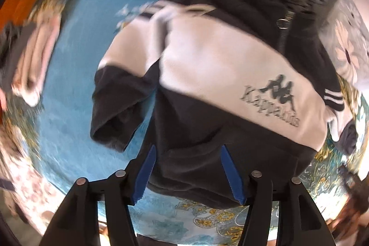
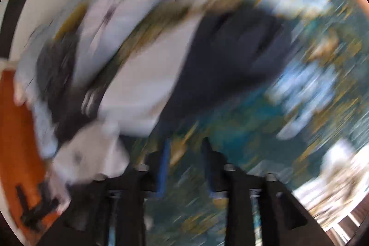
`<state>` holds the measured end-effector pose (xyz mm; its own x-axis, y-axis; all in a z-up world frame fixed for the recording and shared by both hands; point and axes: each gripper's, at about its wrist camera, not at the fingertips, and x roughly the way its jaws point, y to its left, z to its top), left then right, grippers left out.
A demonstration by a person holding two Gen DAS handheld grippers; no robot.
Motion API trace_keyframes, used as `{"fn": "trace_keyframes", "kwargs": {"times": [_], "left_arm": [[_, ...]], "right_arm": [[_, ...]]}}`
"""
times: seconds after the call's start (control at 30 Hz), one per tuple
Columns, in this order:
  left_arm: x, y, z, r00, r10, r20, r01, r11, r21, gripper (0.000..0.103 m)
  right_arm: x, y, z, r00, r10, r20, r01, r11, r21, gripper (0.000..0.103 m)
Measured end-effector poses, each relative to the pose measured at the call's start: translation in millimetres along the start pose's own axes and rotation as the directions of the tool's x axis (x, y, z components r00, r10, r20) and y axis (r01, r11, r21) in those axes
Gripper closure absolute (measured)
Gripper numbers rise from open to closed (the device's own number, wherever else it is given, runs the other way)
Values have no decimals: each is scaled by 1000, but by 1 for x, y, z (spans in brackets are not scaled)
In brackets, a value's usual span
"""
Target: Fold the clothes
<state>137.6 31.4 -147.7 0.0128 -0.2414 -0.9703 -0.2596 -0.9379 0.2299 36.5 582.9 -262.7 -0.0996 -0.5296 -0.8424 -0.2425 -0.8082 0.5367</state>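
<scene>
Through the left wrist view, I am holding the left tool [image 1: 188, 167] open over the dark hem of the black and white jacket [image 1: 221, 57], which is lying just ahead on the blue bedspread [image 1: 69, 89]; one sleeve [image 1: 117, 107] is sticking out loose, so folding is barely begun.

Through the right wrist view, badly blurred, the right tool [image 2: 185, 160] is standing open and empty, with the jacket [image 2: 207, 66] ahead of it.

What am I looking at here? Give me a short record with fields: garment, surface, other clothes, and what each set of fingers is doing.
garment: black and white zip jacket with a Kappa logo, lying spread out
surface: blue patterned bedspread
other clothes: folded pile at the bedspread's left edge
left gripper: fingers open, over the jacket's black hem
right gripper: fingers apart, nothing between them; view blurred
</scene>
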Motion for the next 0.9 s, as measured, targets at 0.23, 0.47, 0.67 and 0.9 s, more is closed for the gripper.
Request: {"fn": "trace_keyframes", "kwargs": {"times": [0.23,0.47,0.67,0.9], "left_arm": [[53,84,-29,987,-102,-123,72,971,-226,38],[106,114,-64,909,-377,-180,297,886,-355,38],[126,102,-69,908,-378,-180,313,899,-306,31],[107,93,-64,875,-469,-123,429,866,-256,38]], "right_arm": [[72,69,-110,967,72,-245,-78,997,-16,51],[83,101,-174,958,23,-285,-26,1000,-8,45],[71,109,-199,954,-54,-296,26,995,-100,45],[71,106,-215,959,-65,-276,48,997,-68,45]]}}
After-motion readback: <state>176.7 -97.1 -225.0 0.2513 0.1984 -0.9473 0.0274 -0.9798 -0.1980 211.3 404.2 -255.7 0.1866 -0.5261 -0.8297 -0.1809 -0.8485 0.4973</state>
